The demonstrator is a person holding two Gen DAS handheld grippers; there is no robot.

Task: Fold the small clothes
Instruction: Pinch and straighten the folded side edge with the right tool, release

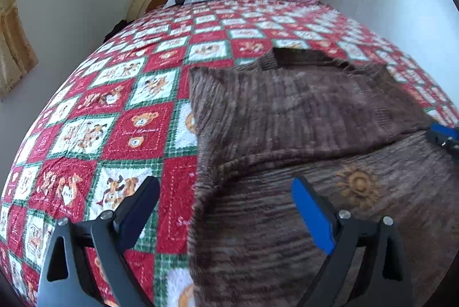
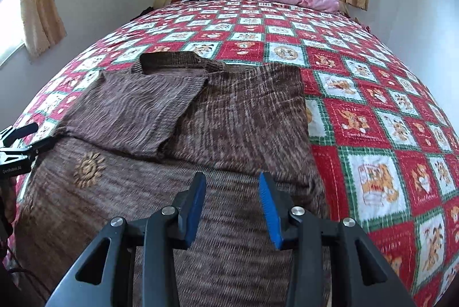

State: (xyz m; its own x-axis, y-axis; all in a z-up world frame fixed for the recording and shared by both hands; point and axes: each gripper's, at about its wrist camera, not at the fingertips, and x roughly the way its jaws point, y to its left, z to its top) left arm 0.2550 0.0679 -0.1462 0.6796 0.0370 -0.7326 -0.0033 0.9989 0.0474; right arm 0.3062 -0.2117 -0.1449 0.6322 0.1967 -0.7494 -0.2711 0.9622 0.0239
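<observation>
The brown knit sweater (image 2: 178, 117) lies flat on the quilted bed (image 2: 373, 111), neckline toward the headboard at twelve o'clock, long axis running six to twelve. One sleeve is folded across the chest; a sun motif shows near the hem. Both grippers hover over the hem end: left gripper (image 1: 226, 209) with jaws wide apart, right gripper (image 2: 232, 203) partly apart, neither holding anything.

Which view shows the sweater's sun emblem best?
The right wrist view: the sun emblem on the brown sweater sits whole and unobstructed. The left wrist view shows it too, but more blurred.
</observation>
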